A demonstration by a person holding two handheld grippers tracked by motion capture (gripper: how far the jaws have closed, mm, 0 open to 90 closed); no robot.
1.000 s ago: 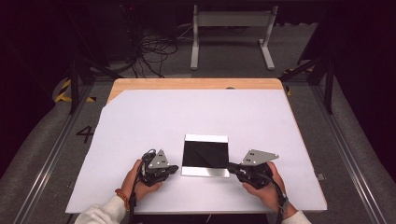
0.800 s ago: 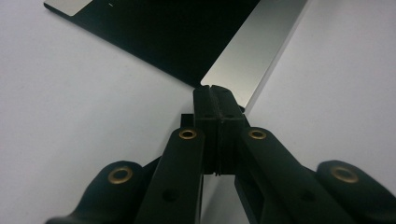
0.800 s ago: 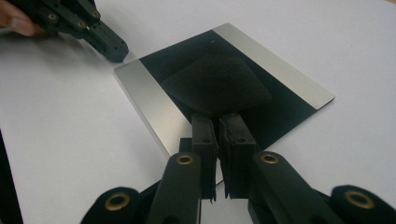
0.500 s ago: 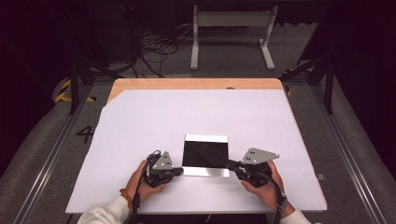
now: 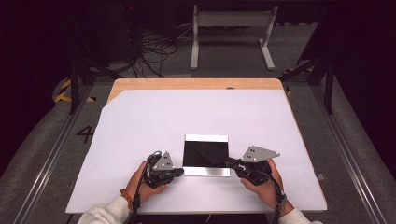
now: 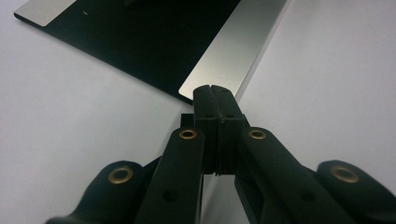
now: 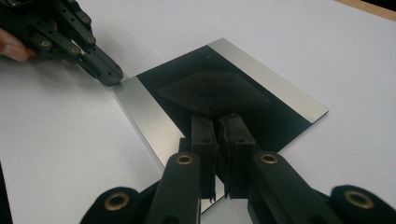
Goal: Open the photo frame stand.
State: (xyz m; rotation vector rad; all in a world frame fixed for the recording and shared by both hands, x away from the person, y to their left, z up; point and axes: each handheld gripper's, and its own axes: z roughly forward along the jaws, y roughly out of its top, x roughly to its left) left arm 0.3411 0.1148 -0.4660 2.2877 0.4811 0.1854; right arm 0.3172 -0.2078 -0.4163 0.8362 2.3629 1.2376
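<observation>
The black plate point(image 5: 206, 154) – a flat glossy slab with a silver strip point(image 5: 206, 171) along its near edge and another along its far one – lies flat on the white sheet point(image 5: 187, 116), toward the person's side of the table point(image 5: 196, 84), and it sits just where it sat a second ago. Hardly anything has changed: both hands have kept their places at its two near corners, so I judge the work to be paused at the point of contact, with no lift or slide begun. The left gripper point(image 5: 180, 171) has its jaws pressed fully together, holding nothing, and its tip point(image 6: 211, 91) meets the near-left corner of the silver strip (touching it or a hair short, seen along the jaws). The right gripper point(image 5: 229, 162) reaches in from the near-right corner – its jaws point(image 7: 219, 119) are all but closed, a thin slit between them with nothing in it, and they lie low over the strip and the black face point(image 7: 224, 70); whether they rest on it I cannot tell.
</observation>
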